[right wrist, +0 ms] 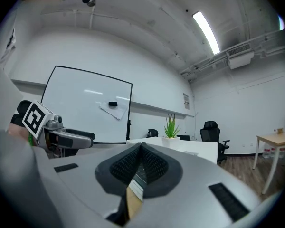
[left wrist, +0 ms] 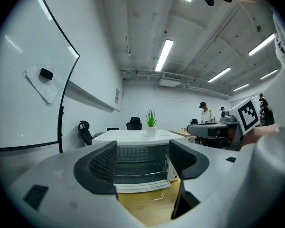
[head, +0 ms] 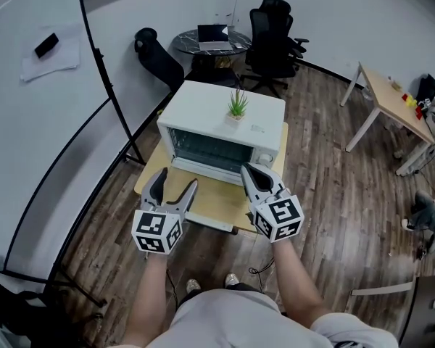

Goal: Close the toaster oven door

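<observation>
We see a small potted plant [head: 237, 106], a black office chair [head: 274, 38] beside a round dark table [head: 185, 43] bearing a laptop [head: 213, 36], a whiteboard [head: 36, 114] with an eraser [head: 46, 45], and a light wooden desk [head: 388, 93].
</observation>
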A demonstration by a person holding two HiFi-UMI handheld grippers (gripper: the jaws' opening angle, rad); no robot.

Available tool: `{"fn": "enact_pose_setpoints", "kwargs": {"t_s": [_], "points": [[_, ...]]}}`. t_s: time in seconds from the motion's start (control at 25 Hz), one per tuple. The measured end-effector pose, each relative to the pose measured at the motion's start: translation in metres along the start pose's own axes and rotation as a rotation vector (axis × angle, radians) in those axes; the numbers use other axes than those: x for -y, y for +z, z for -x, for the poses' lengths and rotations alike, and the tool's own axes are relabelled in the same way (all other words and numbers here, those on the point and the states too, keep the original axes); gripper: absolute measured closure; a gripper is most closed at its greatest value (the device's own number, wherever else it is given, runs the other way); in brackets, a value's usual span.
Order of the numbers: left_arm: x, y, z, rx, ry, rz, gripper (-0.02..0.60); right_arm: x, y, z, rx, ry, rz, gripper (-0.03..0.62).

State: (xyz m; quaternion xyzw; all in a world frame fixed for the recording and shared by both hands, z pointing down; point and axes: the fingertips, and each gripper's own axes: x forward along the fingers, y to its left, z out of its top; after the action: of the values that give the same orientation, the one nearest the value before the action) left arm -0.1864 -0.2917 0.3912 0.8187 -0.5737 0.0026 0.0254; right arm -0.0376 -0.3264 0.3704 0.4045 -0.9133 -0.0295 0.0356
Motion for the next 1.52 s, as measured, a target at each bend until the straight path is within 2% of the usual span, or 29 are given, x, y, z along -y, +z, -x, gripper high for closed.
{"fn": "enact_pose_setpoints", "kwargs": {"t_s": [0.16,0.32,0.88,1.12,1.28,1.36,1.4,1.52], "points": [[-0.003,-0.006,-0.002,-0.015,-0.012,0.003,0.265,-0.001,-0.004,-0.002,-0.011,-0.013,-0.001,0.592],[-0.006,-0.030,-0.002,-0.061,-0.011,0.015,0.265,-0.004,-0.017,-0.001,-0.042,-0.017,-0.002,0.592],[-0.009,-0.201,0.018,-0.361,-0.006,0.121,0.265,-0.023,-0.100,0.014,-0.229,-0.017,-0.044,0.592],[-0.006,-0.269,0.034,-0.495,-0.004,0.165,0.265,-0.027,-0.121,0.023,-0.281,-0.031,-0.059,0.592],[-0.008,-0.301,0.042,-0.554,-0.002,0.199,0.265,-0.029,-0.127,0.027,-0.302,-0.042,-0.061,0.592],[-0.010,-0.312,0.044,-0.558,0.004,0.249,0.265,-0.030,-0.129,0.029,-0.309,-0.047,-0.065,0.592],[-0.011,-0.317,0.044,-0.549,0.010,0.303,0.265,-0.030,-0.130,0.030,-0.312,-0.051,-0.066,0.592],[-0.015,-0.331,0.044,-0.488,0.038,0.571,0.265,-0.029,-0.130,0.032,-0.315,-0.060,-0.068,0.592]]}}
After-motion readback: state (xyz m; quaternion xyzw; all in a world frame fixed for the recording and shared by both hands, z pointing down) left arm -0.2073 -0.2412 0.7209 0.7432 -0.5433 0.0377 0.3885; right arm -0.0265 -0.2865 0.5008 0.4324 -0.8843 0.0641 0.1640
